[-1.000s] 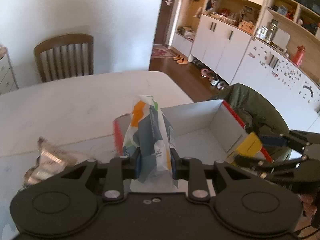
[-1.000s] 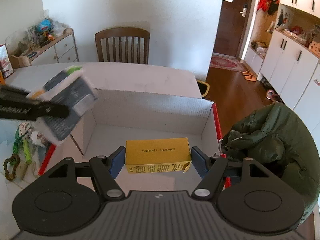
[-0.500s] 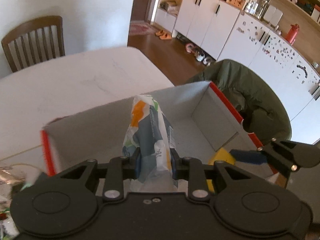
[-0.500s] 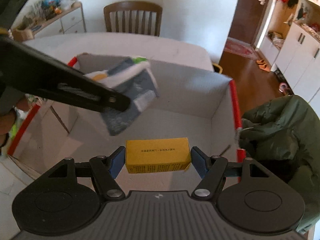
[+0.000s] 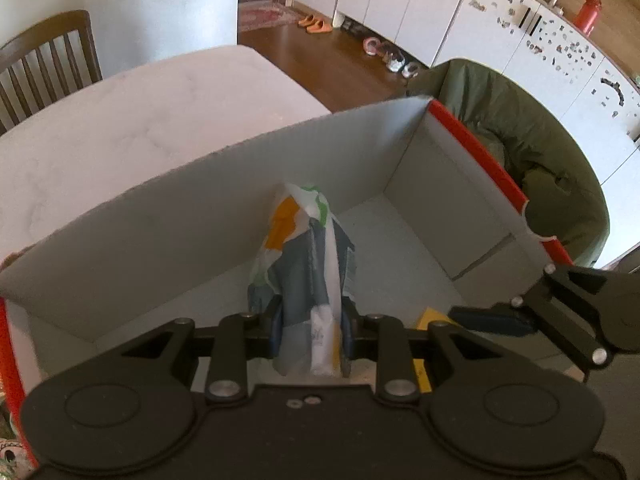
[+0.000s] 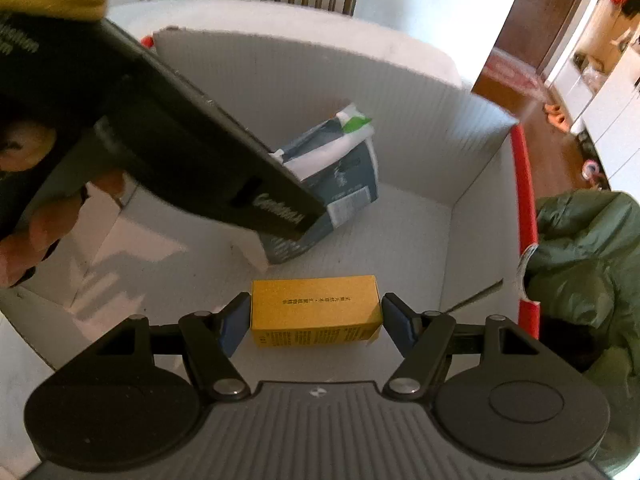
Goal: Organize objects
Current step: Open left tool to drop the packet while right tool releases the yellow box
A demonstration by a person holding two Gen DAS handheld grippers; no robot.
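While my hand (image 6: 28, 216) at the far left is gripping the handle, my left tongs (image 5: 310, 330) are clenching a soft pack (image 5: 304, 264) printed in grey-blue, white, orange and green. In the left wrist view the pack is standing upright between the blue pads (image 5: 275, 326), reaching forward over the floor of the box (image 5: 168, 216). In the right wrist view the same pack (image 6: 344, 176) is hanging low inside the box (image 6: 420, 92), close to its far wall; I cannot tell whether it is touching the floor. The box is sitting on the white table (image 5: 132, 120), with a chair (image 5: 44, 64) standing beyond the table's far edge. The box's walls are pale grey and ribbed, and a red rim (image 6: 526, 200) is running along its right side.

Further right, my right tongs (image 6: 314, 314) are grasping a yellow carton (image 6: 316, 310) by its two short ends, holding it level with the printed face up, inside the box and nearer to me than the pack. The two things are lying near each other but apart. In the left wrist view only a corner of the carton (image 5: 430, 318) is showing beside a blue pad of the right tongs (image 5: 492, 320). At the far right, a green jacket (image 6: 588, 272) is slumping just outside the red rim.
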